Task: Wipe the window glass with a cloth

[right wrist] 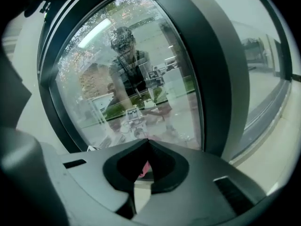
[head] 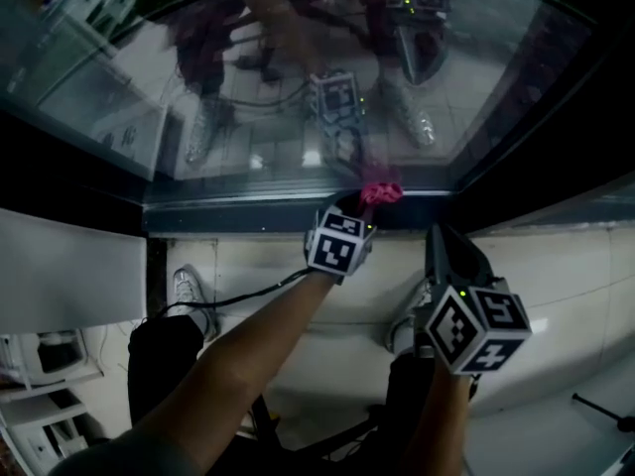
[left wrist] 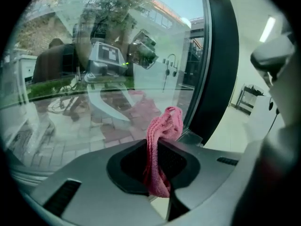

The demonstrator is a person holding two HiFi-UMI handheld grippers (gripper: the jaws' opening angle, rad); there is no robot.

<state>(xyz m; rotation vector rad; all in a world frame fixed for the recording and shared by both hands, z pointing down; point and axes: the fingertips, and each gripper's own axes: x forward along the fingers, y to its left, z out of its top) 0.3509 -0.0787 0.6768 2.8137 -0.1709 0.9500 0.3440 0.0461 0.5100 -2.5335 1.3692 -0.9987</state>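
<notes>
Your left gripper has its 2 fingers clamped tight on the pink cloth. In the left gripper view the cloth comes up out of the pinch in a bunched fold and flops over toward 1 o'clock. From your head view it sits right at the bottom edge of the window glass, just above the dark frame along the base of the pane, about 1 o'clock from that gripper's marker cube. It's really close to the glass near the lower corner by the upright frame bar, but I honestly can't tell if it's touching. Your right gripper is off at about 4 o'clock from the left one, lower over the pale floor, nose pointing up toward the frame. Its own view shows the right gripper with its fingers together at the tips and nothing pinched in them. There's just a tiny sliver of pink peeking through the gap below the tips. That view also looks at the glass, which has specks and droplets near the top and a reflection of you holding the rigs.
</notes>
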